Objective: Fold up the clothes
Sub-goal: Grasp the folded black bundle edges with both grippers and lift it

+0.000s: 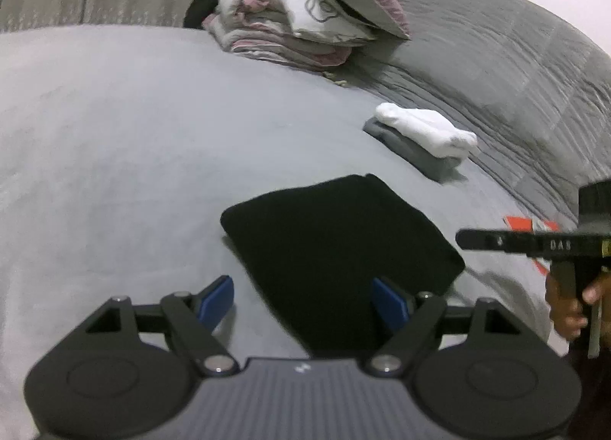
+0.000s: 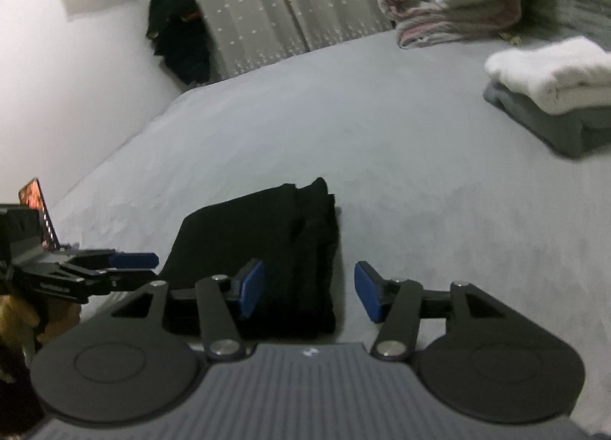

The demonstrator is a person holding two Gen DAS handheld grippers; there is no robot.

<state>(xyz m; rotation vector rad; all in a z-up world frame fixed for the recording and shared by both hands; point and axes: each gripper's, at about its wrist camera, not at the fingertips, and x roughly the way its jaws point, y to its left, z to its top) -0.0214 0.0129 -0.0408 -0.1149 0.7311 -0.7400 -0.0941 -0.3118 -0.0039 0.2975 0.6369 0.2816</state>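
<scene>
A black garment (image 1: 336,245), folded into a thick rectangle, lies on the grey bed sheet (image 1: 114,134). My left gripper (image 1: 305,300) stands open just over its near corner, blue pads wide apart and not touching the cloth. From the right wrist view the same black garment (image 2: 267,245) shows stacked layers along its right edge. My right gripper (image 2: 310,289) is open over that edge, with the left pad above the cloth and the right pad above the bare sheet. Each gripper shows in the other's view: the right gripper (image 1: 496,239) side-on at the right, held by a hand (image 1: 569,306), and the left gripper (image 2: 133,260) at the left.
A white folded towel (image 1: 420,126) sits on a grey folded garment (image 1: 416,155) further back on the right. A pile of bedding and pillows (image 1: 305,16) stands at the head of the bed. A dark garment (image 2: 179,31) hangs by the curtain (image 2: 267,0).
</scene>
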